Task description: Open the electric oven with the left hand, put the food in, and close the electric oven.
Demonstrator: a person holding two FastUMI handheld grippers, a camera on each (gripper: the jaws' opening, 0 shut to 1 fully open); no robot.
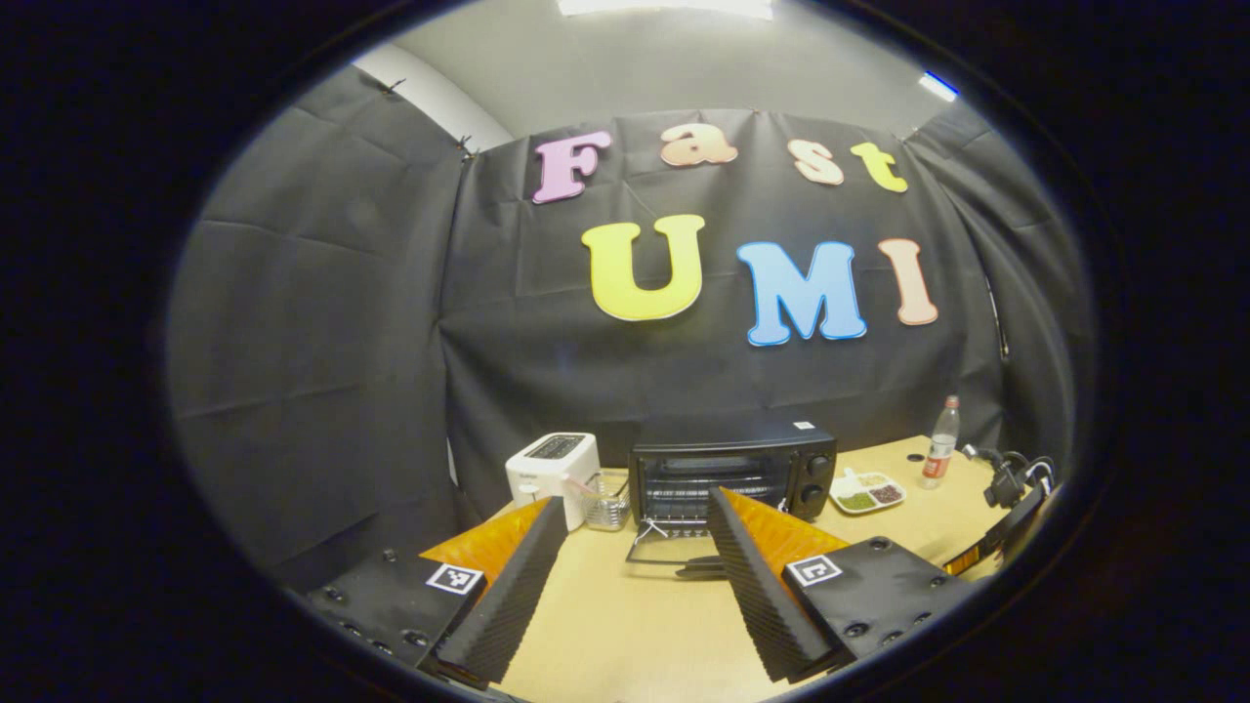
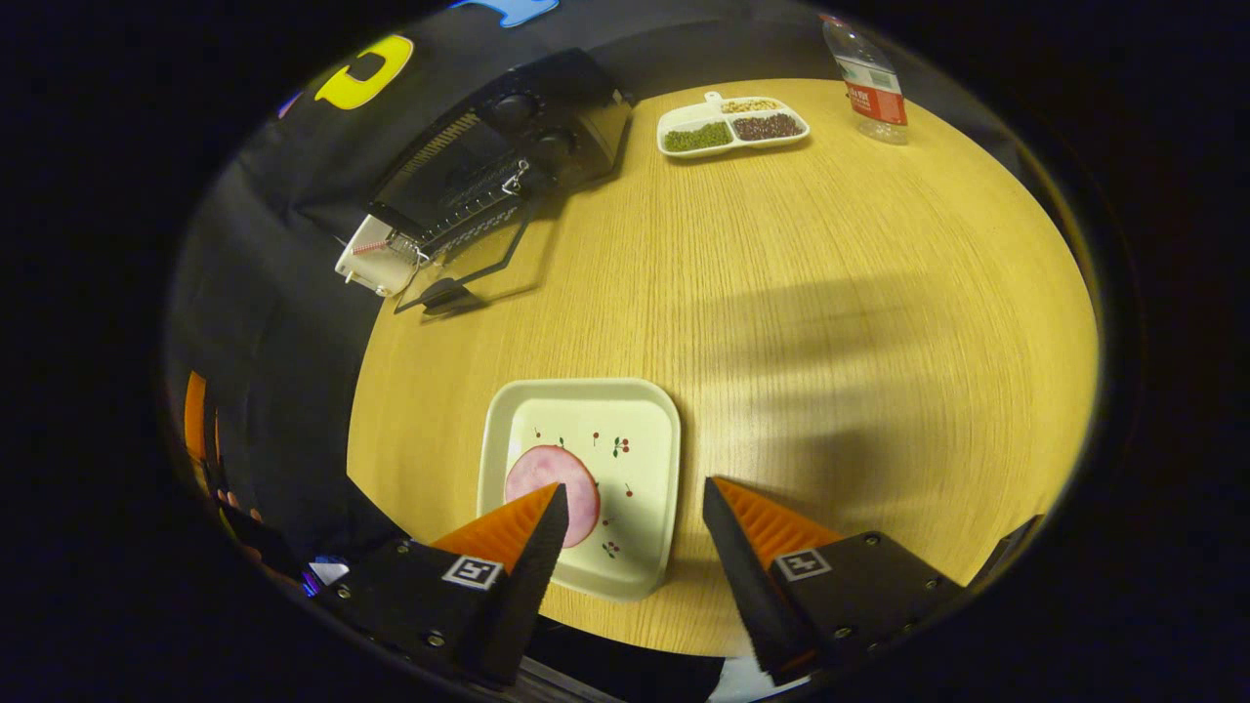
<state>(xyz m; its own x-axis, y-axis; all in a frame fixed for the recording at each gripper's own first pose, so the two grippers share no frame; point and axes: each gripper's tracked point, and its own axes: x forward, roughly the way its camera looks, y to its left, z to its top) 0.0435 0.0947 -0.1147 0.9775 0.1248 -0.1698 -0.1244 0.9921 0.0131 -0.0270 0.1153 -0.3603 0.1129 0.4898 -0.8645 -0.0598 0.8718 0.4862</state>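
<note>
A black electric oven (image 1: 732, 474) stands at the back of the wooden table, its glass door (image 1: 674, 552) folded down flat in front of it. My left gripper (image 1: 635, 513) hangs open some way before the oven, nothing between its fingers. In the right gripper view the oven (image 2: 498, 156) lies at the upper left with its door (image 2: 479, 264) down. A round pink slice of food (image 2: 552, 478) rests on a square white plate (image 2: 635, 459) near the table's front edge. My right gripper (image 2: 633, 498) hovers open just above that plate, its left finger over the slice.
A white toaster (image 1: 552, 464) and a small wire basket (image 1: 607, 503) stand left of the oven. Right of it sit a divided dish of beans (image 1: 867, 491) and a plastic bottle (image 1: 940, 444). The same dish (image 2: 732, 124) and bottle (image 2: 869, 78) lie at the table's far side.
</note>
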